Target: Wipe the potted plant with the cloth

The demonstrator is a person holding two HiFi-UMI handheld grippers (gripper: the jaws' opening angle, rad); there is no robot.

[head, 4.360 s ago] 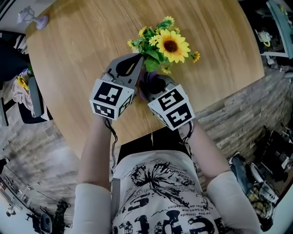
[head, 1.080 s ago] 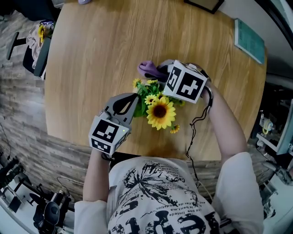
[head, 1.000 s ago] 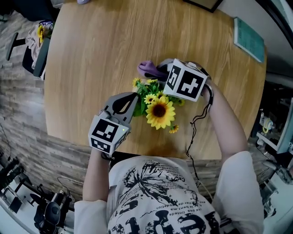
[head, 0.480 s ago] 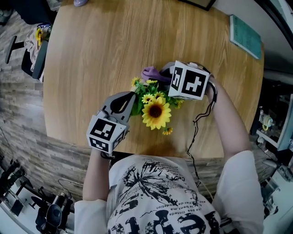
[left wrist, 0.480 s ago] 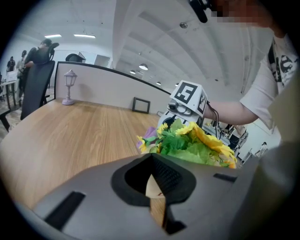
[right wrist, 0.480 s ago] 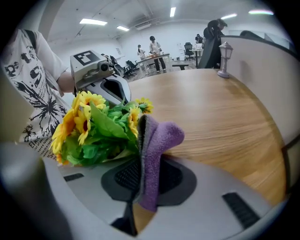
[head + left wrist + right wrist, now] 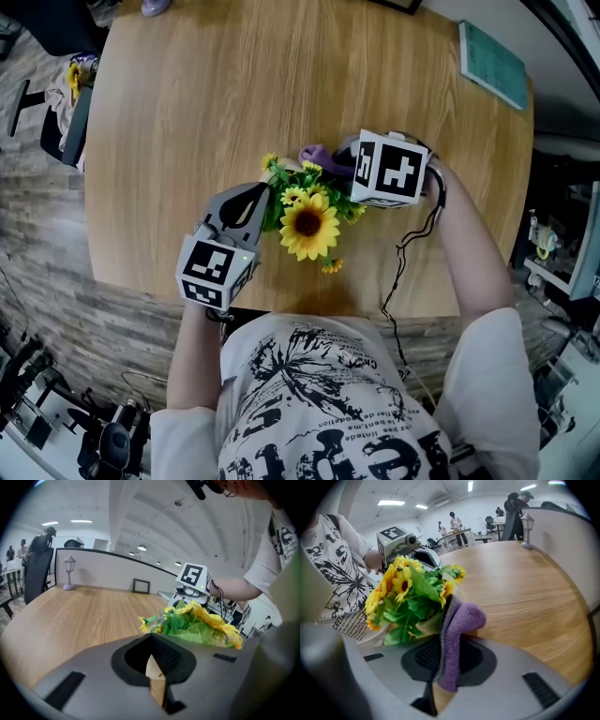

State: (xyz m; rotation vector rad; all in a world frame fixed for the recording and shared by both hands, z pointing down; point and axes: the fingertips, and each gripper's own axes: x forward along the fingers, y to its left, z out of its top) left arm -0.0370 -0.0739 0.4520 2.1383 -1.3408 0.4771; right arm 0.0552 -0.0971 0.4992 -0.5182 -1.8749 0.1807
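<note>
The potted plant (image 7: 305, 216), one big sunflower among small yellow blooms and green leaves, stands near the front edge of the round wooden table (image 7: 206, 84). My left gripper (image 7: 265, 192) is shut, and its tips rest at the foliage's left side. Whether they pinch anything is hidden. In the left gripper view the plant (image 7: 197, 623) rises just beyond the shut left gripper (image 7: 157, 663). My right gripper (image 7: 336, 161) is shut on the purple cloth (image 7: 319, 155) at the plant's far side. In the right gripper view the cloth (image 7: 457, 630) stands folded upright against the leaves (image 7: 410, 597).
A teal book (image 7: 492, 64) lies at the table's far right. A small picture frame (image 7: 141, 586) and a little lamp ornament (image 7: 69, 573) stand along the far rim. A chair (image 7: 66, 112) sits off the table's left side. My body is close behind the plant.
My right gripper has carried the cloth rightward along the far side of the plant. The left gripper has stayed put beside the foliage.
</note>
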